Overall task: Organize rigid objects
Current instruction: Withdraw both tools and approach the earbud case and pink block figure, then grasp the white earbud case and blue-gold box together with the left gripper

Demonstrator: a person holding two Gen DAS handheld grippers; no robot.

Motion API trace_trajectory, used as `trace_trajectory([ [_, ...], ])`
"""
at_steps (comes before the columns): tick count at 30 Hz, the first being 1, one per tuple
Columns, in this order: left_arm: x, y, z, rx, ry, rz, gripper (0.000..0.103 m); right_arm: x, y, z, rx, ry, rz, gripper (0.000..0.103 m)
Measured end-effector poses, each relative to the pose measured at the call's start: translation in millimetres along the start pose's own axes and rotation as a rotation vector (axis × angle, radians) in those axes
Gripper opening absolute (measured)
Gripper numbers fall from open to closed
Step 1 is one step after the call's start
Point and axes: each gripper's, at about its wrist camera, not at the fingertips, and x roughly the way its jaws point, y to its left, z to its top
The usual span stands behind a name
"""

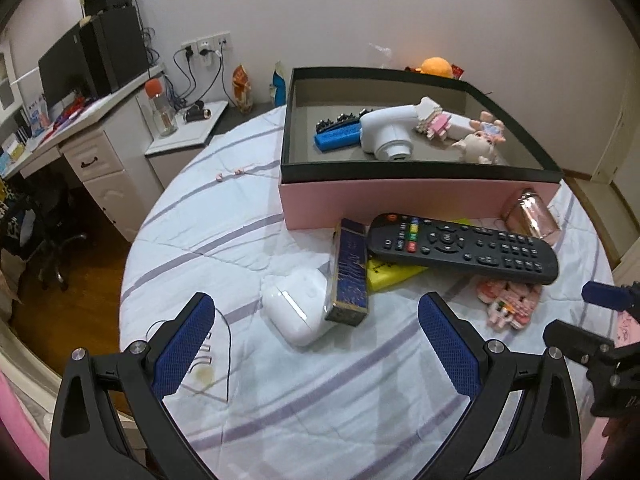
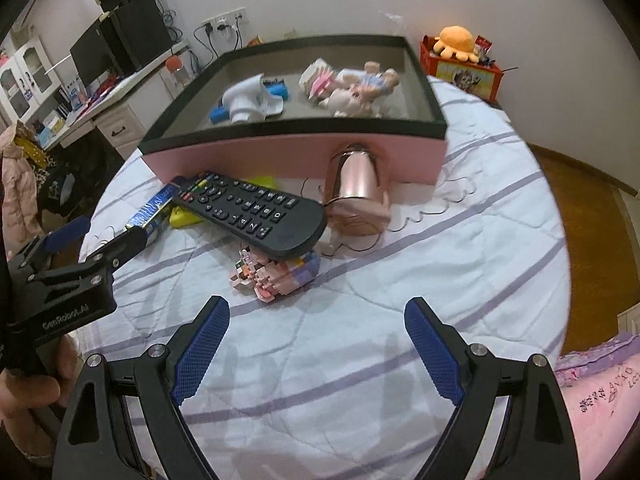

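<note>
One black remote (image 1: 460, 249) lying flat, long axis parallel to pink box (image 1: 420, 204)

A plain pale wall (image 1: 360, 12) stands behind the bed. At the left a white wooden desk with drawers (image 1: 96, 160) carries a black flat monitor (image 1: 60, 68) and black speakers (image 1: 116, 44). The brown wooden floor (image 2: 580, 184) looks shiny.

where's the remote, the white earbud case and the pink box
remote (image 1: 464, 248), left wrist view, on its button face
white earbud case (image 1: 298, 310), left wrist view, on its lid
pink box (image 2: 280, 156), right wrist view, on its pink front wall
</note>
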Motion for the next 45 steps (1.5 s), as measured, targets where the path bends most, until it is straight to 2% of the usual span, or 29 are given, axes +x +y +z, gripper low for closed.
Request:
trace_trajectory([
  [10, 36, 7, 8, -0.006, 0.037, -0.014, 0.103, 31, 6, 6, 0.012, 0.024, 0.001, 0.091],
  [18, 47, 10, 10, -0.03, 0.031, -0.096, 0.099, 35, 9, 9, 0.011, -0.007, -0.018, 0.091],
  [23, 46, 11, 7, -0.026, 0.029, -0.142, 0.09, 41, 17, 14, -0.007, -0.019, -0.04, 0.091],
  [26, 44, 10, 7, -0.026, 0.03, -0.173, 0.08, 43, 23, 11, -0.039, -0.026, -0.074, 0.087],
  [29, 44, 13, 6, -0.045, 0.034, -0.208, 0.07, 41, 27, 10, -0.055, -0.04, -0.082, 0.074],
  [31, 43, 15, 7, -0.055, 0.03, -0.209, 0.06, 39, 26, 10, -0.057, -0.046, -0.09, 0.06],
  [38, 39, 19, 8, -0.076, 0.018, -0.23, 0.051, 37, 22, 9, -0.048, -0.044, -0.076, 0.058],
  [42, 31, 18, 10, -0.062, -0.007, -0.226, 0.039, 34, 17, 6, -0.041, -0.039, -0.063, 0.057],
  [44, 29, 17, 10, -0.051, -0.008, -0.217, 0.038, 34, 17, 5, -0.038, -0.037, -0.056, 0.057],
  [45, 30, 17, 10, -0.049, -0.005, -0.208, 0.041, 33, 17, 4, -0.037, -0.036, -0.052, 0.057],
])
